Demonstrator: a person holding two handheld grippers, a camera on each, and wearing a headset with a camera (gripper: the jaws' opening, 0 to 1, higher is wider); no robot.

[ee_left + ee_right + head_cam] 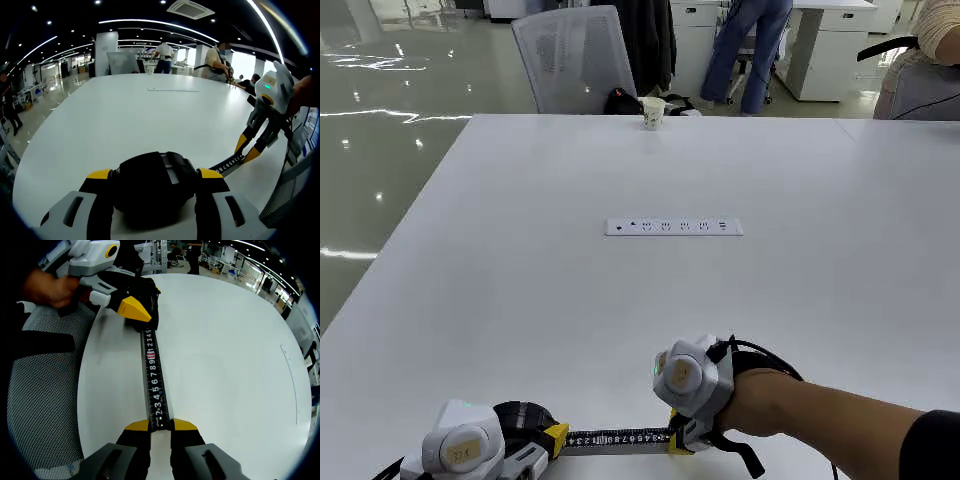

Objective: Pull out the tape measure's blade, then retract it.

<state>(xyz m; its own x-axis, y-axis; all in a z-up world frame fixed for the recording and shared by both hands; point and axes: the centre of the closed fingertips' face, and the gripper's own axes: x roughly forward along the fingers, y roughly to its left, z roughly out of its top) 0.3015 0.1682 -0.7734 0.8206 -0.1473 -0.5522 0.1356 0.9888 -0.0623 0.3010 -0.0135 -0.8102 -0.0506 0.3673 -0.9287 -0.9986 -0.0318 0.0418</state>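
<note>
At the near edge of the worktop, the left tongs are clamped around the tape measure, anchoring it. The right tongs pinch the tip of the blade, likely to draw it out. The blade's long axis runs left to right, tip pointing right. Farther off lies a power strip.
</note>
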